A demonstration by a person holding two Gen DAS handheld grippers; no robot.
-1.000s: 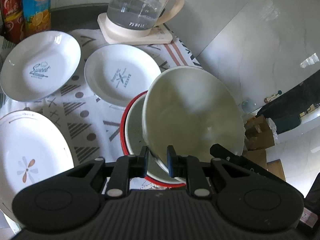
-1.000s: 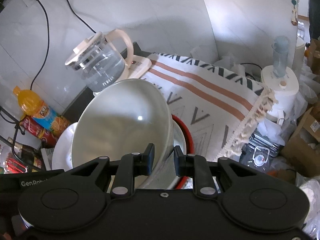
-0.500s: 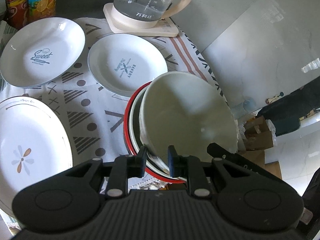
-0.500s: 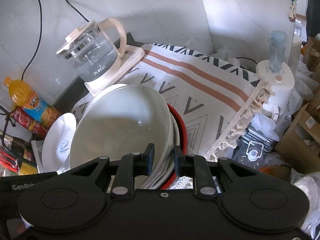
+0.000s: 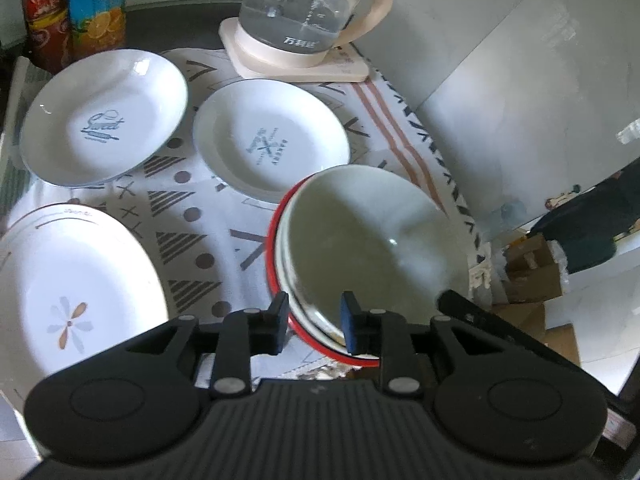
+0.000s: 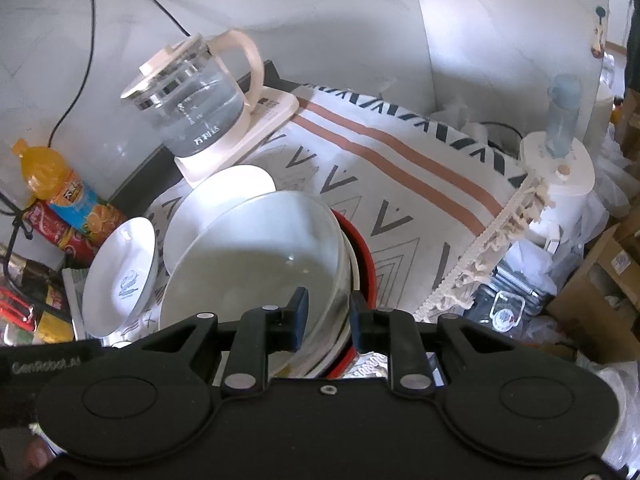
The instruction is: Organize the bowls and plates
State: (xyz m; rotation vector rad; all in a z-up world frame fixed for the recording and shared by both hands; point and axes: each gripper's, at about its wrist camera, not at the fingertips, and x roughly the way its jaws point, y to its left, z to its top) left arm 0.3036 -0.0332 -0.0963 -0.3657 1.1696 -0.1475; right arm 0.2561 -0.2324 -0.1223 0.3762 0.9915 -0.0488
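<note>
White bowl (image 5: 372,236) now sits nested in the red-rimmed bowl (image 5: 276,240) at the near right edge of the counter (image 5: 200,216); a second ago it was tilted up on its rim above that bowl, so it has been lowered in and the stack looks made. Left tongs (image 5: 314,322) are opening: the rims of both bowls sit between the pads, and a gap shows on each side, so the grip looks released. Right tongs (image 6: 326,320) straddle the white bowl's rim on the other side, barely parted; whether the pads press on it I cannot tell. Judgement: bowl stacking done, both tongs need to back off clear of the rim. Remaining: "Sweet" plate (image 5: 104,116), bakery plate (image 5: 272,140) and flower plate (image 5: 72,300) lie separate on the cloth, unstacked.
</note>
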